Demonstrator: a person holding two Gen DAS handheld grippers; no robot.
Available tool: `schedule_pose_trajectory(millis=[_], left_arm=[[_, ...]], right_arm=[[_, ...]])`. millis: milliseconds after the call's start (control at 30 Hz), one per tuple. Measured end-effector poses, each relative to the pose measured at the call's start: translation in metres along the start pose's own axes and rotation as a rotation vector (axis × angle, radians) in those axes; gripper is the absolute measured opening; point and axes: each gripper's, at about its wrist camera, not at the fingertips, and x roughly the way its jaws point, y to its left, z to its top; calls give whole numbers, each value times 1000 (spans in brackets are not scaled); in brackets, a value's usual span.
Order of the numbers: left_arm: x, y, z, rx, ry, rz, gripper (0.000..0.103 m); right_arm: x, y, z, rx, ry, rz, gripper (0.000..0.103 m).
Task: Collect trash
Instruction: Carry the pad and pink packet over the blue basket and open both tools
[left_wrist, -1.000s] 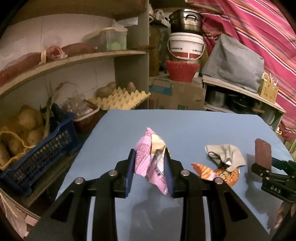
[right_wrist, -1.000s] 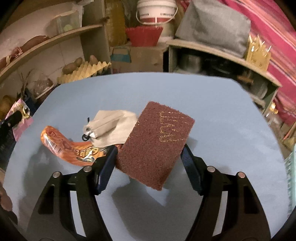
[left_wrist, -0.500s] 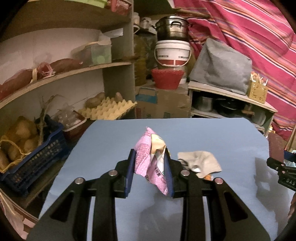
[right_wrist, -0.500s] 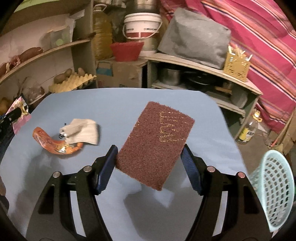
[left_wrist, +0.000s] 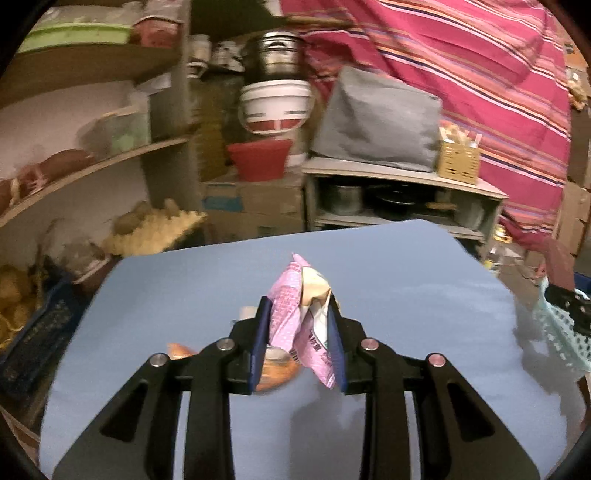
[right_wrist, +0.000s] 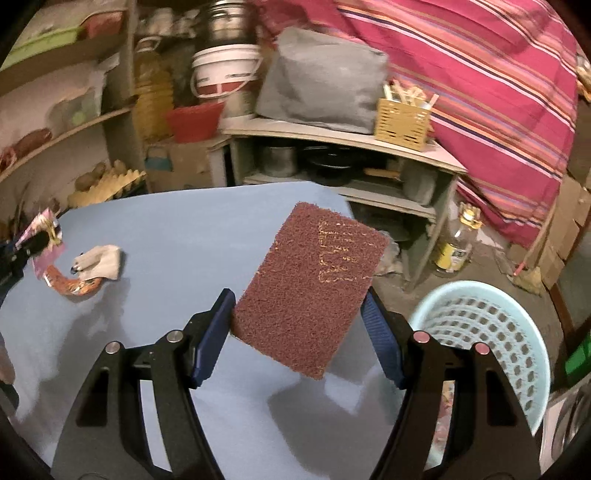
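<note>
My left gripper (left_wrist: 297, 332) is shut on a crumpled pink wrapper (left_wrist: 295, 314) and holds it above the blue table (left_wrist: 406, 295). My right gripper (right_wrist: 297, 332) is shut on a brown scouring pad (right_wrist: 310, 284), held over the table's right edge. A light blue perforated basket (right_wrist: 487, 339) stands on the floor right of the table; it also shows in the left wrist view (left_wrist: 557, 336). An orange wrapper (right_wrist: 72, 284) and a crumpled beige paper (right_wrist: 101, 260) lie on the table at the left. The orange wrapper (left_wrist: 277, 373) shows partly behind my left fingers.
Shelves with sweet potatoes, an egg tray (left_wrist: 155, 229) and a dark blue crate (left_wrist: 33, 339) stand left of the table. A low shelf with pots (right_wrist: 332, 162), a bottle (right_wrist: 456, 243) on the floor and a striped cloth (right_wrist: 480, 66) lie beyond.
Both grippers have swung to the right with their loads. The basket has come into both views. The orange wrapper and beige paper have shifted left in the views.
</note>
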Motion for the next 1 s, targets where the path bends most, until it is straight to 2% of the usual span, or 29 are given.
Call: schedule_pose_trajectory(millis=[333, 600, 1000], left_arm=[[-4, -117, 17, 59, -24, -143, 30], [-8, -220, 17, 97, -18, -273, 30], [-10, -325, 22, 161, -26, -387, 30]], right_arm=[[-31, -94, -17, 60, -21, -94, 69], [-45, -179, -50, 189, -13, -144, 69], [-52, -244, -69, 305, -16, -156, 69]])
